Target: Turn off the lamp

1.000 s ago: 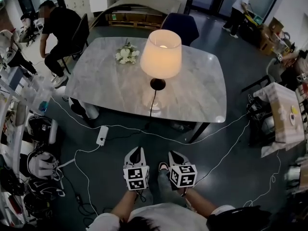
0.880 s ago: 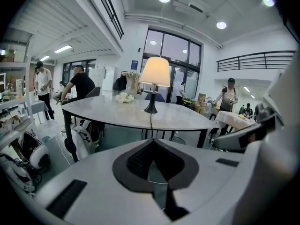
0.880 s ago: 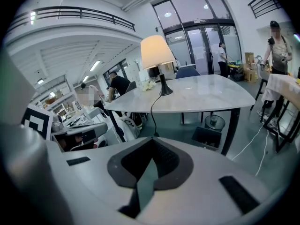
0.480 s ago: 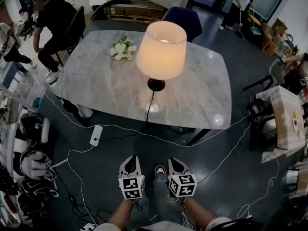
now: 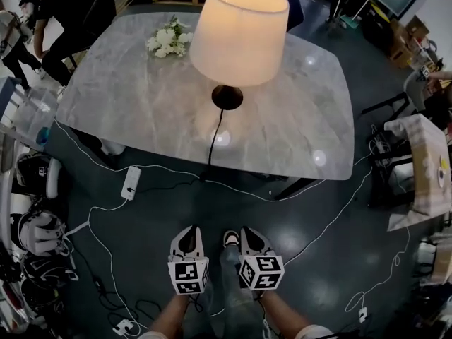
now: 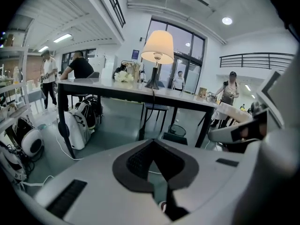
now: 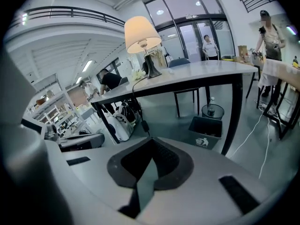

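Observation:
The lamp (image 5: 240, 30) stands lit on the grey marble table (image 5: 127, 111), with a cream shade and a round black base (image 5: 227, 97). Its black cord (image 5: 212, 136) runs over the near table edge to the floor. In the head view my left gripper (image 5: 188, 236) and right gripper (image 5: 250, 237) hang side by side above the dark floor, well short of the table. Both are shut with nothing between the fingers. The left gripper view shows the lamp (image 6: 157, 46) far ahead beyond my gripper (image 6: 152, 142). In the right gripper view, beyond my gripper (image 7: 152, 139), the lamp (image 7: 142, 34) has a dark lump (image 7: 145, 125) on its hanging cord.
White flowers (image 5: 164, 39) lie on the table behind the lamp. A white power strip (image 5: 131, 182) and loose white cables lie on the floor by the table. Helmets and bags (image 5: 35, 232) crowd the left; a small table (image 5: 424, 168) stands right. A bin (image 7: 206, 125) sits under the table. People stand around.
The table and lamp have come nearer and look larger in the head view. Both grippers have sunk together, still shut and side by side. The lamp stays lit.

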